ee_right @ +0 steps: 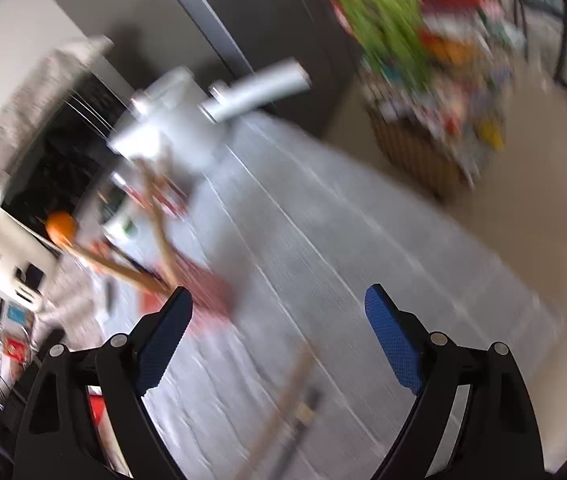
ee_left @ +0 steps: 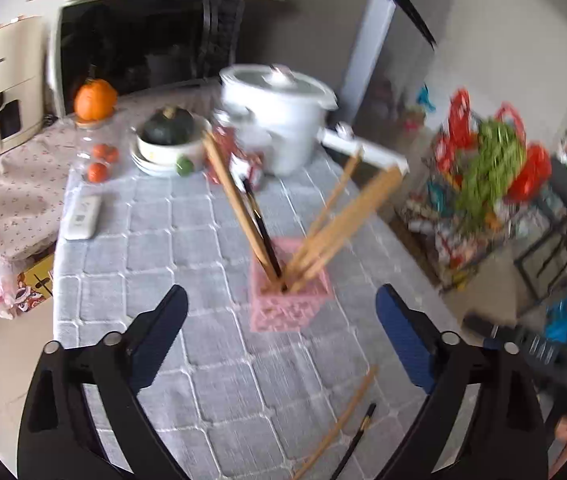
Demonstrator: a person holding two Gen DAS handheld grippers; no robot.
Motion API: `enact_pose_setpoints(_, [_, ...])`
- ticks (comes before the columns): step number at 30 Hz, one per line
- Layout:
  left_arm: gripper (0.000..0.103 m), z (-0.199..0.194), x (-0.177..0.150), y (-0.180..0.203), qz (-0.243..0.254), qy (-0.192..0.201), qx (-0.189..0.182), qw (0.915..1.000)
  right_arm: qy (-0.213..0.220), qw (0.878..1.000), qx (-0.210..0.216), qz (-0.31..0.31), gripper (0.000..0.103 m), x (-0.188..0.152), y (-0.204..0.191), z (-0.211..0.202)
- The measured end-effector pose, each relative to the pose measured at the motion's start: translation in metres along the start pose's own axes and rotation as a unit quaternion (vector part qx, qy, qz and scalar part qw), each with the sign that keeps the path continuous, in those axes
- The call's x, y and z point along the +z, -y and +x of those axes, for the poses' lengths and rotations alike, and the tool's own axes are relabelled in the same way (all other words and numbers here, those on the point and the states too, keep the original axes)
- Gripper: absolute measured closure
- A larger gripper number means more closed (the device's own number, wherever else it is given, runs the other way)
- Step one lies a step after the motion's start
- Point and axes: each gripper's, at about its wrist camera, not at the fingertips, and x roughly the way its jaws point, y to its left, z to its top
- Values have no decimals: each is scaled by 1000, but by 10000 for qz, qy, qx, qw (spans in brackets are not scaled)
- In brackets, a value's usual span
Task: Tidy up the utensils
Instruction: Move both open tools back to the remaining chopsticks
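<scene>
A pink holder [ee_left: 289, 298] stands mid-desk [ee_left: 187, 240] with wooden chopsticks [ee_left: 335, 220] and one dark one leaning out of it. Two loose chopsticks [ee_left: 339, 424] (one wooden, one black) lie nearer on the grey quilted cover. The left gripper [ee_left: 281, 312] and right gripper [ee_right: 277, 310] hover with fingers apart, holding nothing.

The holder [ee_left: 289, 304] is pink with a lattice pattern; its chopsticks [ee_left: 335, 220] are tan wood, one black [ee_left: 261, 228]. The cloth [ee_left: 155, 248] is pale grey-blue, quilted in squares. The pot [ee_left: 279, 116] is white, the pumpkin [ee_left: 95, 99] orange, the squash [ee_left: 168, 125] dark green.
</scene>
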Motion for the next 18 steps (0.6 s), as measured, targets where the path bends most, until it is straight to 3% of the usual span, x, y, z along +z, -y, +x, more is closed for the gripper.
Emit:
enact_pose_setpoints(6, [7,42,-28,34,613,-738,10,9954,-873,9934,-523,529,17,-58,80,29])
enact_pose_setpoints(9, [7,67,-45,47,835,-1243,-27,9887,-1268,9886,-415,702,17,-75,95,35])
enact_pose_setpoints(15, [8,118,-76,82,1412,-2059,-96,9683,-1368,9887,-519,322,17,-95,94,36])
enact_pose_setpoints(18, [10,138,-77,92,1379,-2291,-145,9635,-1398,9888,-441,293,17,-97,98,34])
